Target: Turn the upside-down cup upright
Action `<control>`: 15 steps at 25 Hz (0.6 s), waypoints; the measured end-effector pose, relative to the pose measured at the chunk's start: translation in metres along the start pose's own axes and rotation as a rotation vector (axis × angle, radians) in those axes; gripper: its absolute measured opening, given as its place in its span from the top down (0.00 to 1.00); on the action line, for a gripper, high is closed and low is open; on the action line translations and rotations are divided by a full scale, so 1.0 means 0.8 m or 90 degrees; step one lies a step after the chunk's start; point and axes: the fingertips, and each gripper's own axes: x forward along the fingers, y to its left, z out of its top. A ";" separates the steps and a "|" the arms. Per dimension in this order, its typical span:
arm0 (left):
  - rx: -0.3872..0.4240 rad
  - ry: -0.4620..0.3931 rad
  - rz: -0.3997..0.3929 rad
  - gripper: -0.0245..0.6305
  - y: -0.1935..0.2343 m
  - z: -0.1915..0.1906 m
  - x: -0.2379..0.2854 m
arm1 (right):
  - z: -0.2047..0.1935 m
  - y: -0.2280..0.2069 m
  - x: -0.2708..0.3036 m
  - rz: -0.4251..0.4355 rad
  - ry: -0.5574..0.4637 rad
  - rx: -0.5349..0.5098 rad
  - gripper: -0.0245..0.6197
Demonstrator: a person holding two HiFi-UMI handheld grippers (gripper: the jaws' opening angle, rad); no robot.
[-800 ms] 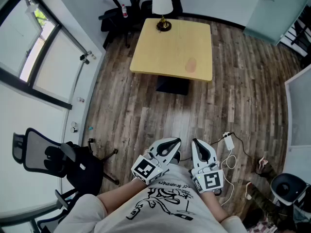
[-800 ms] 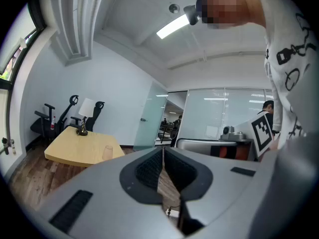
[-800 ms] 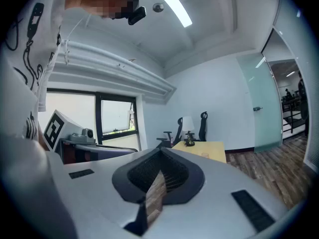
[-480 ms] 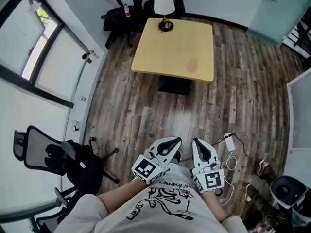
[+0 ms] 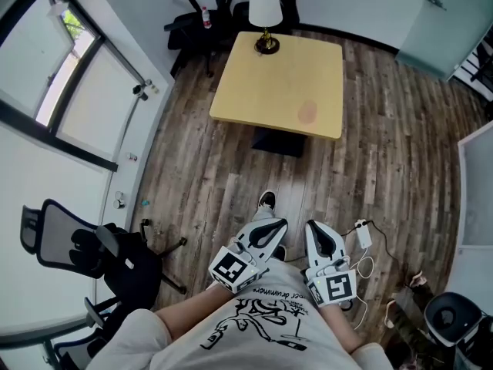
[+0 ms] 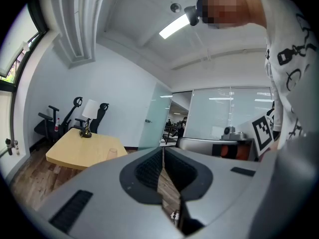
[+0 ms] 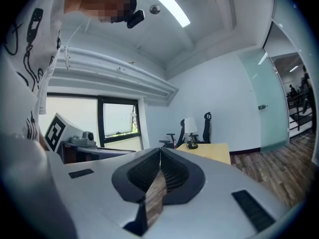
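Observation:
A small translucent cup point(image 5: 308, 112) stands upside down on the light wooden table point(image 5: 262, 83), far ahead of me across the floor. In the left gripper view the cup point(image 6: 113, 153) shows as a tiny pale shape on the table point(image 6: 75, 151). My left gripper point(image 5: 269, 227) and right gripper point(image 5: 315, 230) are held side by side close to my body, pointing toward the table and well short of it. Both are shut with nothing between the jaws point(image 6: 163, 156) point(image 7: 160, 156). The cup does not show in the right gripper view.
A table lamp point(image 5: 264, 14) stands at the table's far edge. Black office chairs point(image 5: 192, 18) are behind the table and another chair point(image 5: 92, 249) is at my left by the window. A white charger and cable point(image 5: 362, 241) lie on the wood floor at my right.
The table has drifted slightly lower and closer in the head view. A shoe now shows on the floor ahead of the grippers. Both grippers stay shut in the same place.

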 end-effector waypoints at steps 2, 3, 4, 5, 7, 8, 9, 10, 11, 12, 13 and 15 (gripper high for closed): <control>-0.001 -0.004 0.000 0.93 0.015 0.003 0.009 | 0.001 -0.008 0.014 -0.003 0.004 -0.007 0.92; -0.002 -0.006 -0.001 0.93 0.024 0.006 0.015 | 0.002 -0.013 0.023 -0.005 0.005 -0.010 0.92; -0.003 -0.008 -0.002 0.93 0.033 0.009 0.022 | 0.003 -0.019 0.032 -0.006 0.007 -0.014 0.92; -0.003 -0.010 -0.004 0.93 0.043 0.012 0.030 | 0.004 -0.025 0.041 -0.008 0.008 -0.018 0.92; -0.003 -0.015 -0.009 0.93 0.062 0.021 0.049 | 0.009 -0.042 0.061 -0.013 0.009 -0.026 0.92; -0.003 -0.016 -0.014 0.93 0.071 0.025 0.060 | 0.011 -0.051 0.071 -0.018 0.010 -0.029 0.92; -0.003 -0.016 -0.020 0.93 0.080 0.028 0.071 | 0.014 -0.061 0.081 -0.024 0.011 -0.030 0.92; -0.004 -0.016 -0.026 0.93 0.088 0.032 0.082 | 0.016 -0.070 0.092 -0.029 0.013 -0.031 0.92; -0.005 -0.015 -0.032 0.93 0.097 0.036 0.092 | 0.018 -0.079 0.102 -0.035 0.016 -0.030 0.92; -0.005 -0.014 -0.037 0.93 0.107 0.041 0.102 | 0.021 -0.088 0.114 -0.040 0.018 -0.028 0.92; -0.005 -0.013 -0.043 0.93 0.117 0.046 0.111 | 0.024 -0.096 0.126 -0.045 0.021 -0.027 0.92; 0.000 -0.008 -0.051 0.93 0.140 0.057 0.127 | 0.030 -0.110 0.153 -0.051 0.025 -0.025 0.92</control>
